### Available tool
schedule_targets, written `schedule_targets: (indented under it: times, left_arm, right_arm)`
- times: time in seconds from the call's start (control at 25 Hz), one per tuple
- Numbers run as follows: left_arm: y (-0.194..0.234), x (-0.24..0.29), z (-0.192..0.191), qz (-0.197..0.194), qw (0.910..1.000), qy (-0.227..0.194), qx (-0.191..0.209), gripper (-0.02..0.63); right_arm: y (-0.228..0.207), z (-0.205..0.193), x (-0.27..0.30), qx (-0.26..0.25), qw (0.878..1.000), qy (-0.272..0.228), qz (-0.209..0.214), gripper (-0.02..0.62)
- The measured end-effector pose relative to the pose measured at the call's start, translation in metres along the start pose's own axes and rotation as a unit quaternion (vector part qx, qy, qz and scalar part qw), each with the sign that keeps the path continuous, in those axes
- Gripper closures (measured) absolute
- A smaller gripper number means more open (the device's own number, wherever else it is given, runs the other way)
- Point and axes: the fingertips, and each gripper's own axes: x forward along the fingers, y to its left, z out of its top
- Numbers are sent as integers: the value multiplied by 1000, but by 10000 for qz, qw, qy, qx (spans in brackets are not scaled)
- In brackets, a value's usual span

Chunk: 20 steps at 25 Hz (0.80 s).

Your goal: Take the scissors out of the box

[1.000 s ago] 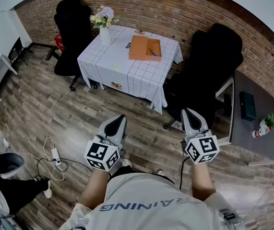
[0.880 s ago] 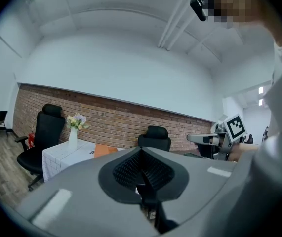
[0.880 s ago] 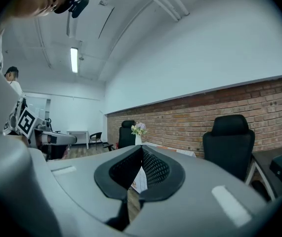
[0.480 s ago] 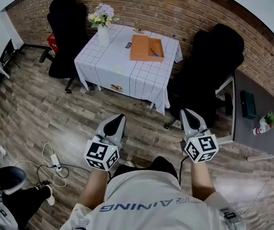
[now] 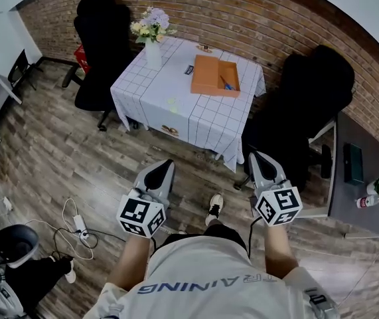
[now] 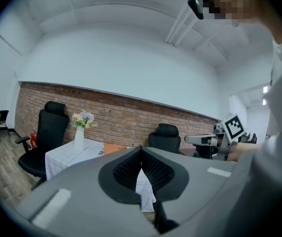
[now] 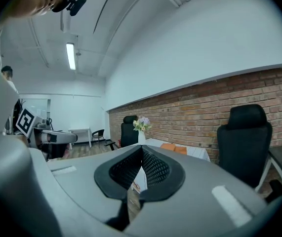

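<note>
An open orange box (image 5: pixel 214 76) lies on a table with a white checked cloth (image 5: pixel 176 108) by the brick wall. The scissors (image 5: pixel 227 84) show as a small blue-handled thing inside the box's right half. Both grippers are held well short of the table, over the wooden floor. My left gripper (image 5: pixel 165 164) and my right gripper (image 5: pixel 258 156) point toward the table, both shut and empty. In the left gripper view the shut jaw tips (image 6: pixel 141 149) sit below the distant box (image 6: pixel 112 147). The right gripper view shows the box (image 7: pixel 175 147) beyond its shut tips (image 7: pixel 141 148).
A vase of flowers (image 5: pixel 152 37) stands on the table's far left corner. Black office chairs (image 5: pixel 99 42) (image 5: pixel 312 95) flank the table. A grey desk (image 5: pixel 365 178) is at the right. Cables and a power strip (image 5: pixel 76 221) lie on the floor at the left, near a seated person's leg (image 5: pixel 23 264).
The table and box have drawn nearer and shifted right in the head view. A shoe now shows between the grippers. Both grippers stay shut and hold their places in the view.
</note>
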Motion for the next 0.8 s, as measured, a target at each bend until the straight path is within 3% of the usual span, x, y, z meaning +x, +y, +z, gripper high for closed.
schedule_targets:
  times: [0.28, 0.8]
  left_arm:
    - [9, 75, 18, 38, 9999, -79, 83, 606]
    - [-15, 243, 44, -98, 9998, -39, 187, 606]
  right_arm:
    - [-57, 15, 53, 30, 9999, -89, 128, 580]
    - [-209, 44, 112, 94, 9999, -138, -30, 580]
